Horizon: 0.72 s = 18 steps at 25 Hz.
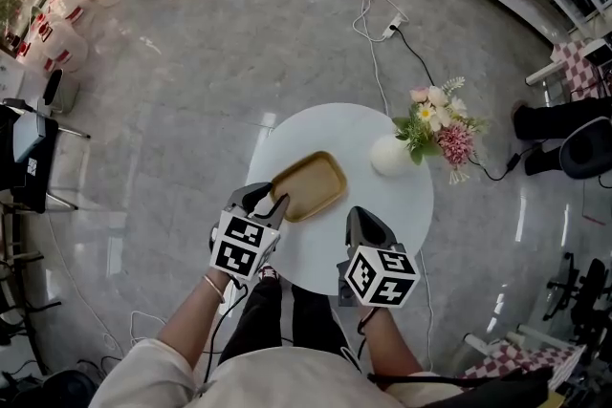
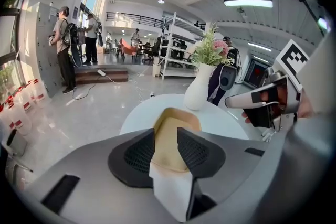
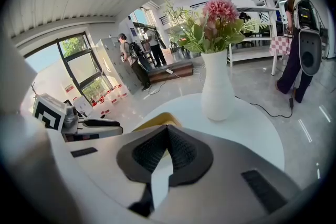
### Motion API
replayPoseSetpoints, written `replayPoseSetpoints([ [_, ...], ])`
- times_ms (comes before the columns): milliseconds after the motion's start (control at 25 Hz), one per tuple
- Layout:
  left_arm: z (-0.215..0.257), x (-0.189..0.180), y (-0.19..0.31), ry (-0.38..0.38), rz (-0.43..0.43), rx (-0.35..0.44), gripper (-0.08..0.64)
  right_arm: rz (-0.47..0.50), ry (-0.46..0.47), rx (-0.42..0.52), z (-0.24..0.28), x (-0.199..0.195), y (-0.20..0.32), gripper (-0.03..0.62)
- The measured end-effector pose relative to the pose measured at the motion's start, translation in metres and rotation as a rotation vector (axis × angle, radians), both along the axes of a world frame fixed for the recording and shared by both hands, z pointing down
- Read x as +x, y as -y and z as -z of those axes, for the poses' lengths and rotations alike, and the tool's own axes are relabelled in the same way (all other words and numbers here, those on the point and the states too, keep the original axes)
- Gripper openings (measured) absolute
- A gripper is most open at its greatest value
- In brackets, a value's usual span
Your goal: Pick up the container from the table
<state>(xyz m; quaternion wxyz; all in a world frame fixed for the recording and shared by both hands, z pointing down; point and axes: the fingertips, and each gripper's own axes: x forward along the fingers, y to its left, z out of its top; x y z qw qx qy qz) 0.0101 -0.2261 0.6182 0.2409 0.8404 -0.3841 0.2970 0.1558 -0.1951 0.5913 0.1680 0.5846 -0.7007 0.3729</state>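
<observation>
The container is a shallow tan tray that lies flat on the round white table. My left gripper is at its near left corner. In the left gripper view my left gripper is open, and the container shows in the gap between the black pads; I cannot tell whether they touch it. My right gripper hovers over the table's near side, right of the tray. Its pads meet, so my right gripper is shut and empty. A yellow edge of the container peeks past it.
A white vase with pink and white flowers stands on the table just right of the tray. Cables run across the glossy floor. People stand far off by a step, and shelves line the back.
</observation>
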Motion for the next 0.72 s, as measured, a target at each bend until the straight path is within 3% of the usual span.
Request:
replayPoseSetpoints([
  [400, -0.013, 0.007, 0.016, 0.02, -0.078, -0.031, 0.162, -0.012, -0.004, -0.018, -0.008, 0.009, 0.004, 0.025],
  [720, -0.03, 0.008, 0.025, 0.083, -0.149, -0.05, 0.172, -0.025, 0.002, -0.047, -0.018, 0.015, 0.005, 0.025],
])
